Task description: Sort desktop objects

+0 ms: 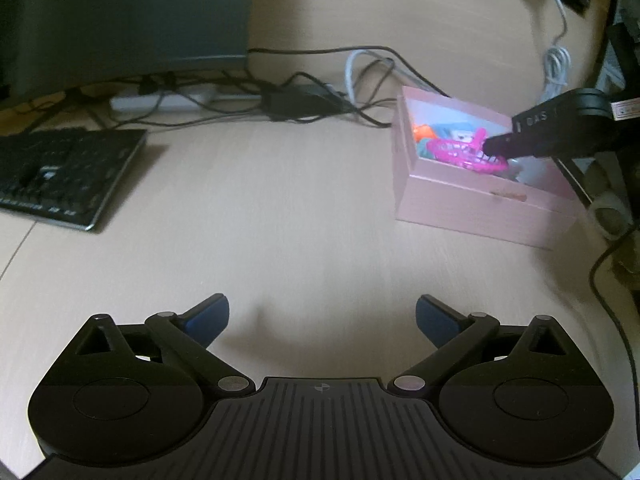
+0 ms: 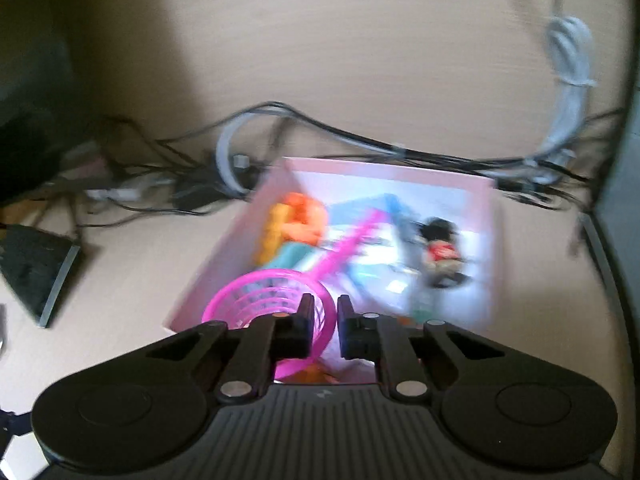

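While the right gripper (image 2: 322,330) reaches over the near wall of the pink box (image 1: 472,204), we note its jaws drawn almost together on the rim of the pink basket-headed scoop (image 2: 272,296), with the rim wall pinched between the pads. The left gripper (image 1: 322,314) hangs over bare desk (image 1: 280,208), its blue-padded fingers (image 1: 208,314) spread wide and nothing between them.

The box sits toward the desk's right edge, in front of the tangle of cables (image 1: 304,100); a keyboard (image 1: 64,172) lies toward the left edge. The scoop is within the box, its head at the near wall, resting over other toys: an orange piece (image 2: 304,216) and a small dark-haired figure (image 2: 438,240).

We judge the scoop light, of thin moulded plastic, with an open lattice head that would flex or crack under hard pressure. Its surface looks smooth and may slip. The rim offers a firm edge for the pads; the handle would be the alternative hold, though it would let the head swing.

Its long axis runs from the head at the near wall along the straight handle, which points toward the box's far wall, slightly rightward in the right wrist view. Blur hides finer detail.
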